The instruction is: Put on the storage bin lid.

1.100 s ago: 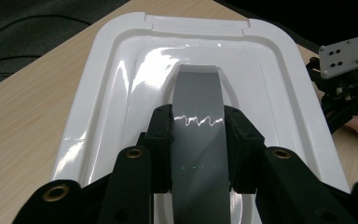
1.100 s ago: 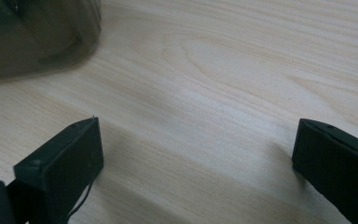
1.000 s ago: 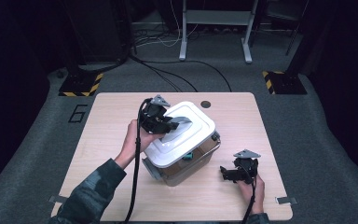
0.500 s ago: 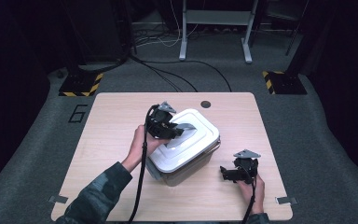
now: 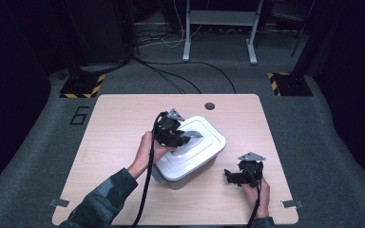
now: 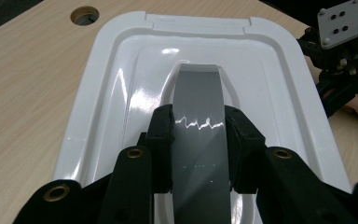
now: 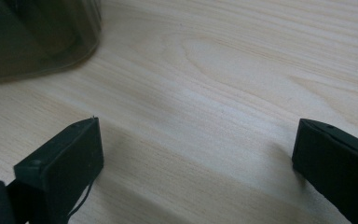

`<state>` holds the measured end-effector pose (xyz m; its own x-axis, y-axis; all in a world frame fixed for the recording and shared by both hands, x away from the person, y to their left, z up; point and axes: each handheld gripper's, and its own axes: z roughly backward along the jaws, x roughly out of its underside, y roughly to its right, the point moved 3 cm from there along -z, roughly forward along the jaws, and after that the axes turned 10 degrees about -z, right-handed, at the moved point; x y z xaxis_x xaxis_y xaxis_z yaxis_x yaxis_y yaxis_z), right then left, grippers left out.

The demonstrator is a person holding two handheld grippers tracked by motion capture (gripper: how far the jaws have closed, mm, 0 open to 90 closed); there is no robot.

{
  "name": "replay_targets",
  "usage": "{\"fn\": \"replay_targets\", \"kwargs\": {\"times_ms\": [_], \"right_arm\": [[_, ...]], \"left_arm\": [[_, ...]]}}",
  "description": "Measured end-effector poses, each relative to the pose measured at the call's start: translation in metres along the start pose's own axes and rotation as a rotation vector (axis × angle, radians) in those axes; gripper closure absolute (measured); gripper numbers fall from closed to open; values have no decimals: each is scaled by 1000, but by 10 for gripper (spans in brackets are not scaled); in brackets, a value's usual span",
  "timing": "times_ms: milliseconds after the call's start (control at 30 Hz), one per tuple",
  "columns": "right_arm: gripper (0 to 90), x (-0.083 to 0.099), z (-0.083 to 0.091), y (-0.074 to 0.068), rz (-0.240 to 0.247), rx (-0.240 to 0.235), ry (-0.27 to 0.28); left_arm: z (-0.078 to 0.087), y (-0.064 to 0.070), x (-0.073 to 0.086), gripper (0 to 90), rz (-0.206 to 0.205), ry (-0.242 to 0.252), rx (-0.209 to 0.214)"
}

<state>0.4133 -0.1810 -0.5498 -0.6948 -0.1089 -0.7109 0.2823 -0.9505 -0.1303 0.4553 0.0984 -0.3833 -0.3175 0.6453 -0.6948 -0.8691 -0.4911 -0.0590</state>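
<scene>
A translucent storage box (image 5: 183, 176) with a white lid (image 5: 208, 143) stands at the middle of the wooden table (image 5: 114, 128). My left gripper (image 5: 184, 138) is over the lid, shut on its grey handle (image 6: 198, 91). In the left gripper view the jaws of my left gripper (image 6: 199, 140) press both sides of the handle, and the lid (image 6: 116, 70) lies flat below. My right gripper (image 5: 229, 176) rests low on the table, right of the box, and is open. Between the wide-apart jaws of my right gripper (image 7: 196, 154) there is only bare wood, with the box's corner (image 7: 32, 32) beyond.
A round cable hole (image 5: 209, 106) sits near the table's far edge. Cables trail from both grippers toward the person. A "6" (image 5: 78, 115) is marked on the floor to the left, and stands with striped bases (image 5: 81, 88) are behind the table.
The lid was tilted up over the box's left side one second ago. My left gripper has carried it right and down, and it now lies level on the box. The right gripper stayed put.
</scene>
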Motion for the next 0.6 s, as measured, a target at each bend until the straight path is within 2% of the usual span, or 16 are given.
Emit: {"fn": "replay_targets", "kwargs": {"times_ms": [500,600], "right_arm": [[12,0,0,0,3,-2,-1],[12,0,0,0,4,-2,-2]], "left_arm": [[-2,4,8,659,0,-4,-3],[-1,3,7,611,-5,-7,-8]]}}
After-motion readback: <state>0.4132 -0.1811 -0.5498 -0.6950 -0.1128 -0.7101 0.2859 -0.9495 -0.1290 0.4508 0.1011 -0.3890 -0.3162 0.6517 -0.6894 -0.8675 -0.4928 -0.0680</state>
